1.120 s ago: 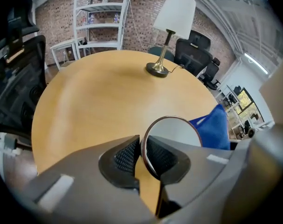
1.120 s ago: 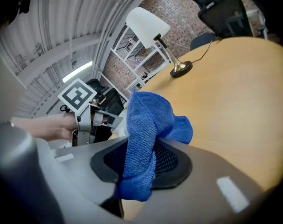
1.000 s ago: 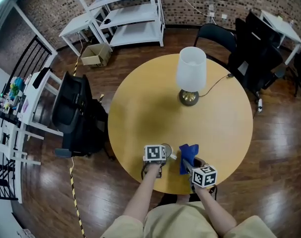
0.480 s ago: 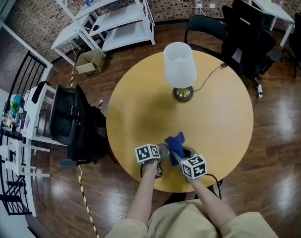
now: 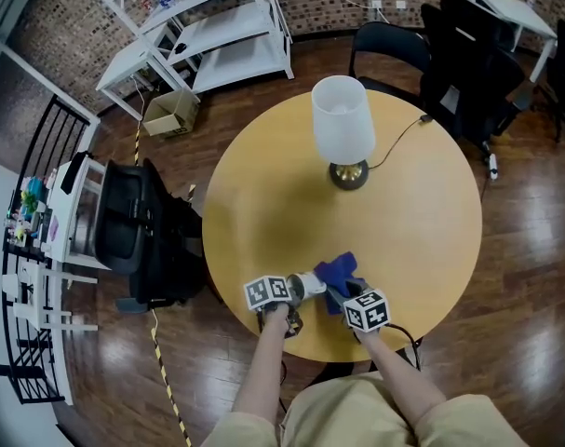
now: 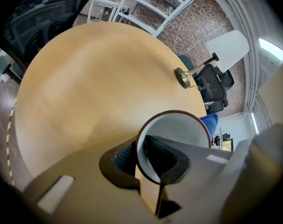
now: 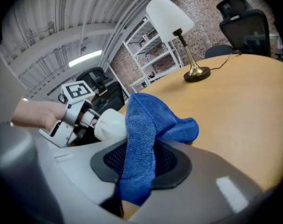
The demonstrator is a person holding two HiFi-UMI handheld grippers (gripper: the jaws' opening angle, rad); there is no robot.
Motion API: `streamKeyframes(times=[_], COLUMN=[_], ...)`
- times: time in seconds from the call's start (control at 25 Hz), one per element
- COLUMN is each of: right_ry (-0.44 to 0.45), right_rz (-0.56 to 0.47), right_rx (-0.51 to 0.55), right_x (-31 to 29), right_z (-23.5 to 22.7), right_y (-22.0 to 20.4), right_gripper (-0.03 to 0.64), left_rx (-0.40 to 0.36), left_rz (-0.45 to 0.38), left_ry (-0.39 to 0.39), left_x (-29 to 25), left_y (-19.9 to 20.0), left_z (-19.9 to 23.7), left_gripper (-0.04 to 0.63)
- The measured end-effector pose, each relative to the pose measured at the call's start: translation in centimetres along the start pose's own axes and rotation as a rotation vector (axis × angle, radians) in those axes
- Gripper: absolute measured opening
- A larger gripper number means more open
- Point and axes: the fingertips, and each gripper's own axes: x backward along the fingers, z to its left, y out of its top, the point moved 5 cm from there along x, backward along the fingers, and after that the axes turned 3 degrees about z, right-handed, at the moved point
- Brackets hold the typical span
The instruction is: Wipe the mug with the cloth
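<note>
Near the Table's Lower Edge, Mug and Cloth Together

Low in the middle of the head view, the left forearm (image 5: 263,372) and the right forearm (image 5: 396,385) reached up from the bottom edge onto the round wooden table (image 5: 254,194). The only markings that could be made out were the black-and-white square patterns on the left cube (image 5: 267,292) and the right cube (image 5: 367,311). Whatever print stood on the things on the white shelves (image 5: 221,21) at upper left was too small to read.

The left gripper (image 5: 299,290) pointed toward the right of the frame and steeply down. It held the mug (image 5: 312,287) tipped on its side above the tabletop. In the left gripper view its narrow jaws pinched the wall of the white mug (image 6: 178,130), one pad inside the dark-edged rim and one outside.

The right gripper (image 5: 346,293) angled up and to the left of the frame, toward the mug. Its jaws were closed on the blue cloth (image 7: 146,120), which rose from between them in a loose fold. In the right gripper view the cloth appeared to lie against the side of the mug (image 7: 108,124), with the left hand (image 7: 31,113) behind it at the left of the frame. A white-shaded lamp (image 5: 343,124) stood well apart, higher in the head view.
</note>
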Motion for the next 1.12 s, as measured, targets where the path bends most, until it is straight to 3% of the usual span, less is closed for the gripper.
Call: streamKeyframes(times=[0.12, 0.2, 0.32, 0.4, 0.68, 0.92, 1.0, 1.12], right_ry=[0.080, 0.199, 0.460, 0.540, 0.424, 0.140, 0.118, 0.093], right_rz=[-0.134, -0.182, -0.153, -0.121, -0.013, 0.184, 0.195, 0.129], right_rx=[-0.144, -0.207, -0.168, -0.111, 0.002, 0.137, 0.154, 0.122], right_x=[2.7, 3.4, 2.4, 1.4, -1.6, -3.5, -3.1, -0.2], right_z=[-1.3, -1.2, 1.3, 3.1, 2.9, 0.8, 0.7, -0.4], right_y=[1.9, 2.7, 2.8, 2.8, 1.6, -0.1, 0.5, 1.7], right_gripper=[0.112, 0.112, 0.112, 0.114, 0.114, 0.112, 0.112, 0.114], left_rx=[-0.027, -0.037, -0.029, -0.020, -0.079, -0.047, -0.050, -0.088], left_rz=[0.024, 0.045, 0.093, 0.137, 0.211, 0.201, 0.194, 0.184], left_ry=[-0.019, -0.041, -0.100, -0.139, -0.152, -0.171, -0.166, -0.138], left_x=[0.0, -0.1, -0.4, -0.7, -0.8, -0.6, -0.5, -0.3], left_y=[0.3, 0.5, 0.6, 0.8, 1.7, 1.8, 1.8, 1.5], left_z=[0.3, 0.4, 1.0, 1.6, 2.3, 2.5, 2.4, 1.8], left_gripper=[0.031, 0.031, 0.032, 0.034, 0.046, 0.041, 0.037, 0.032])
